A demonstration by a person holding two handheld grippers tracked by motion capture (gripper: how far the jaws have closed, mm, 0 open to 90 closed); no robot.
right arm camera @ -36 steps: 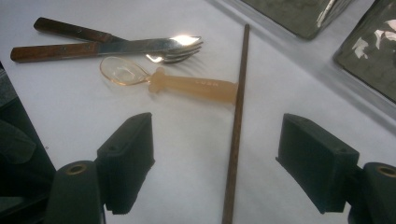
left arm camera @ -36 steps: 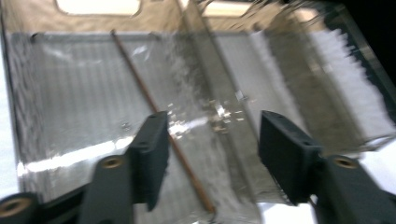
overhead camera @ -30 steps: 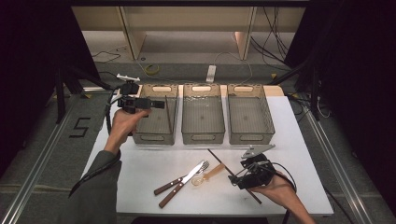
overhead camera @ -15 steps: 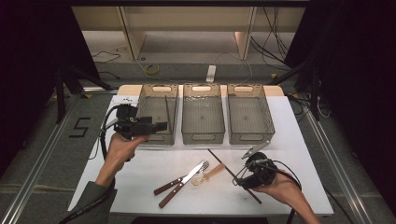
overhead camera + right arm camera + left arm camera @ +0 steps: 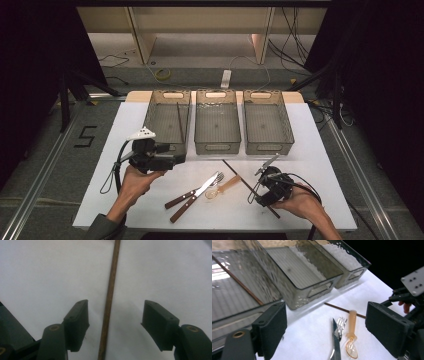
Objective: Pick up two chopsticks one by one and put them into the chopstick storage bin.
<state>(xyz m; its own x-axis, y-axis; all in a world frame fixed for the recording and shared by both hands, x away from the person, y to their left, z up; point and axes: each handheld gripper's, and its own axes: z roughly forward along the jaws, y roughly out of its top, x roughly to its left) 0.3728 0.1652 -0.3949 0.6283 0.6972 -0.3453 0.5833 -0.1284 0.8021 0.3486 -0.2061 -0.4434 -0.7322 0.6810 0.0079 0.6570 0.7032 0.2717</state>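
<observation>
R tool (image 5: pixel 113 322) sits low over the white tabletop (image 5: pixel 310 150) w/ a thin brown chopstick (image 5: pixel 110 300) running straight up betw its jaws. Jaws are moderately apart and have just been closing in; the stick is betw them but the pads aren't on it yet, clear gap each side. In the high view that chopstick (image 5: pixel 250 187) lies diagonally on the tabletop, just right of the orange spoon (image 5: pixel 223 187), w/ fork (image 5: pixel 197 189) and knife (image 5: pixel 192 197) further left.

L tool (image 5: pixel 172 161) is wide and empty, hovering near the front of the left bin (image 5: pixel 167 122), where another chopstick (image 5: pixel 179 122) already lies. Middle bin (image 5: pixel 216 125) and right bin (image 5: pixel 267 125) look bare.

Step in hand, by my read: pinch the 2nd chopstick and carry it to the left bin.

How to do it well:
- Stick sits closer to the left-hand pad in the R tool view, so shift a touch to centre it before closing, else it rolls away.
- Keep pads nearly touching the tabletop; the stick is thin, a high grip misses it.
- Close square across the shaft, not at a slant, or it'll pivot.
- Grip nearer mid-length so it doesn't droop on lift.
- Lift clear of the spoon handle nearby.
- Keep L tool out of the bin's approach path.
</observation>
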